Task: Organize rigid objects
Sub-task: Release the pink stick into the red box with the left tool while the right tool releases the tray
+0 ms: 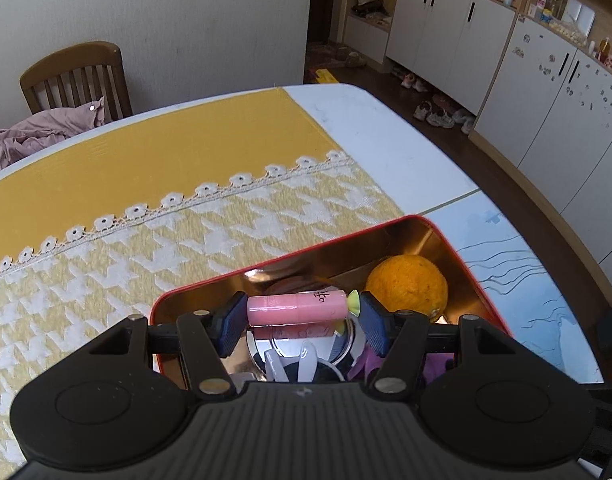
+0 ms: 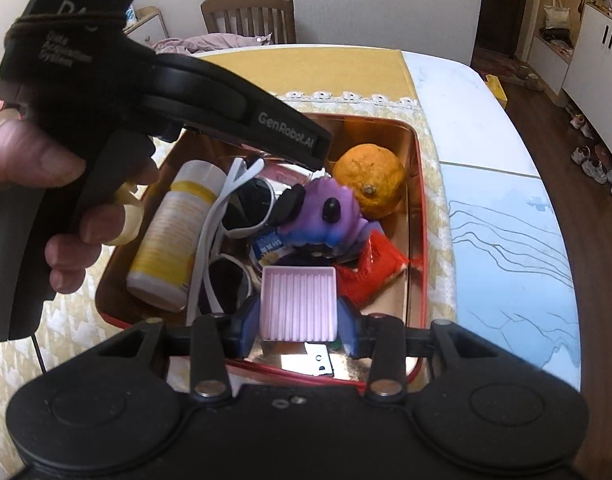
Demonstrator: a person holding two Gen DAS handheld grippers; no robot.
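Note:
A red tin box [image 1: 462, 248] [image 2: 422, 216] with a shiny gold inside sits on the patterned tablecloth. My left gripper [image 1: 299, 314] is shut on a pink tube [image 1: 293, 310] with a yellow-green cap, held crosswise over the box. My right gripper [image 2: 298, 326] is shut on a pink ribbed tray [image 2: 298, 304] above the box's near end. Inside lie an orange [image 1: 406, 286] [image 2: 370, 178], a purple toy [image 2: 326, 212], white sunglasses [image 2: 229, 232], a white and yellow bottle [image 2: 173, 232] and a red packet [image 2: 370, 272]. The left gripper's body [image 2: 185, 96] and a hand [image 2: 45, 184] fill the upper left of the right wrist view.
A yellow cloth [image 1: 177, 152] with a lace edge covers the far table. A pale blue mat [image 1: 518, 292] lies right of the box. A wooden chair [image 1: 77, 80] with a pink garment [image 1: 29, 140] stands at the far side. White cabinets [image 1: 546, 80] line the right wall.

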